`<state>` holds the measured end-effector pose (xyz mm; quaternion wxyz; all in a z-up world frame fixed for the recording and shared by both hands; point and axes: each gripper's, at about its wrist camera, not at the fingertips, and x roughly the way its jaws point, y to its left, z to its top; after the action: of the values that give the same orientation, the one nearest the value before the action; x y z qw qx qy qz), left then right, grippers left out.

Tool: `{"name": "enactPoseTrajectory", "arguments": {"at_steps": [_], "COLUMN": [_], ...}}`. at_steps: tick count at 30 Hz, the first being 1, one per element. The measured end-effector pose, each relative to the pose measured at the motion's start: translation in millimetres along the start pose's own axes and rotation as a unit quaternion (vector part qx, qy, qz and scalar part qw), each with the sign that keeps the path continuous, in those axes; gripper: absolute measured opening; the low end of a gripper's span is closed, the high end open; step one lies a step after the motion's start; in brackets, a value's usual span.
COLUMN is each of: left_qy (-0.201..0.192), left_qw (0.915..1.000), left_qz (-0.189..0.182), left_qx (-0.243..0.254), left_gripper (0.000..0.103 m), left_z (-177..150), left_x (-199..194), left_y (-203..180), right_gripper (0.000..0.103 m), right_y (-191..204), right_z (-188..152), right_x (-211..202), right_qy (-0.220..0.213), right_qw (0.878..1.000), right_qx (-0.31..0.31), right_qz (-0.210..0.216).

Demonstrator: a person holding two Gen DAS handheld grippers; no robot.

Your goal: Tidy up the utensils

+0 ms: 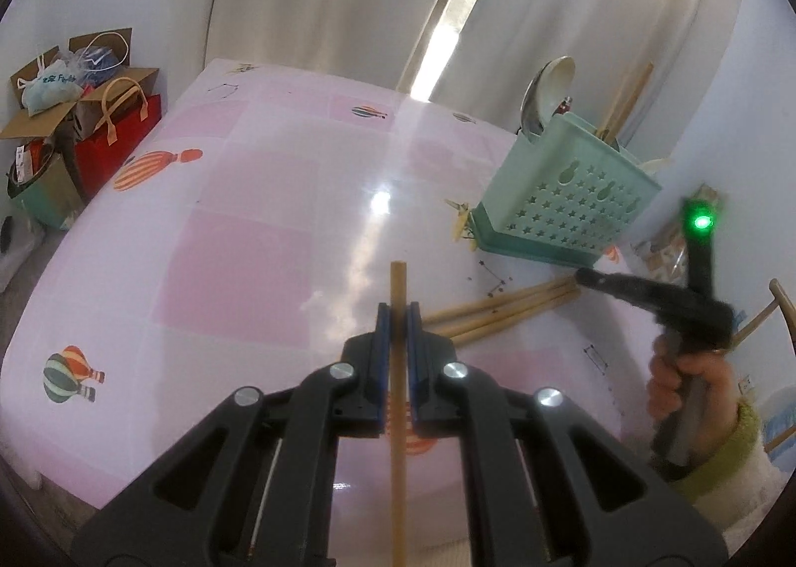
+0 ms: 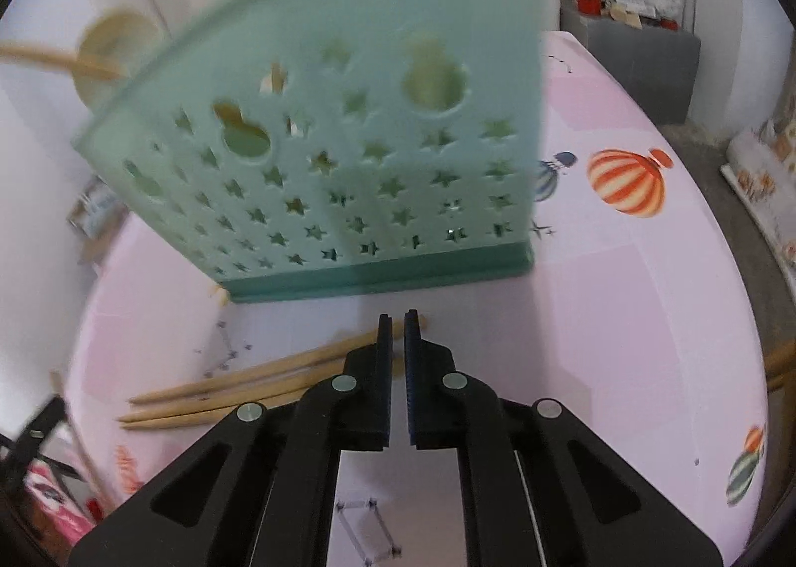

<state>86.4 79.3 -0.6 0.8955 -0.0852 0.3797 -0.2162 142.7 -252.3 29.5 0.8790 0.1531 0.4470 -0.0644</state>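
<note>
On the pink balloon-print table [image 1: 278, 198], toward two o'clock in the left wrist view, stands the green basket [image 1: 567, 198], already holding a spoon [image 1: 545, 89] and chopsticks, so it is likely the sorting target. The left tool [image 1: 398, 313] is clamped on a single chopstick [image 1: 398, 283], held along its fingers, ready for an end-first drop. The right tool [image 2: 397, 320] is closed, apparently on one of the loose chopsticks [image 2: 239, 388] lying at the basket's foot, though contact is unclear.
</note>
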Motion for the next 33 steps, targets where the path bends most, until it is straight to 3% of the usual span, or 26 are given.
{"name": "enactPoseTrajectory", "arguments": {"at_steps": [3, 9, 15, 18, 20, 21, 23, 25, 29, 33], "left_qy": [-0.002, -0.001, -0.006, -0.009, -0.011, -0.012, -0.017, -0.019, -0.022, -0.026], "left_qw": [1.0000, 0.9999, 0.9997, 0.9995, 0.9993, 0.9992, 0.9988, 0.9985, 0.9980, 0.9975], "left_qz": [0.002, 0.007, 0.015, 0.022, 0.026, 0.029, 0.032, 0.035, 0.038, 0.040], "left_qx": [-0.004, -0.009, -0.017, -0.021, -0.024, -0.027, -0.033, -0.038, -0.045, -0.052], "left_gripper": [0.005, 0.005, 0.005, 0.005, 0.005, 0.005, 0.005, 0.005, 0.005, 0.005], "left_z": [-0.9, -1.2, -1.3, -0.8, -0.3, 0.0, 0.5, 0.5, -0.2, 1.3], "left_x": [-0.1, 3.5, 3.1, 0.0, -1.8, -2.9, -5.2, -7.3, -11.5, -15.9], "left_y": [3.3, 10.2, 17.1, 21.9, 25.3, 27.2, 31.0, 34.6, 41.0, 48.2], "right_gripper": [0.006, 0.006, 0.006, 0.007, 0.015, 0.019, 0.027, 0.028, 0.028, 0.028], "right_y": [11.8, 7.0, 6.9, 19.1, 48.6, 65.9, 95.4, 127.1, 169.7, 194.4], "right_z": [-7.3, -34.6, -54.6, -50.5, -49.0, -51.1, -57.2, -65.2, -84.5, -78.2], "right_x": [-2.4, -15.7, -30.5, -47.0, -64.0, -69.2, -73.2, -68.2, -49.9, -24.3], "right_qy": [-0.011, 0.003, 0.031, 0.016, 0.004, 0.000, 0.001, 0.022, 0.032, 0.050], "right_qw": [0.999, 0.999, 0.997, 0.992, 0.982, 0.972, 0.946, 0.916, 0.873, 0.850], "right_qx": [-0.029, -0.034, -0.073, -0.120, -0.176, -0.219, -0.291, -0.355, -0.452, -0.488], "right_qz": [-0.030, -0.033, 0.000, 0.027, 0.064, 0.088, 0.139, 0.184, 0.184, 0.191]}}
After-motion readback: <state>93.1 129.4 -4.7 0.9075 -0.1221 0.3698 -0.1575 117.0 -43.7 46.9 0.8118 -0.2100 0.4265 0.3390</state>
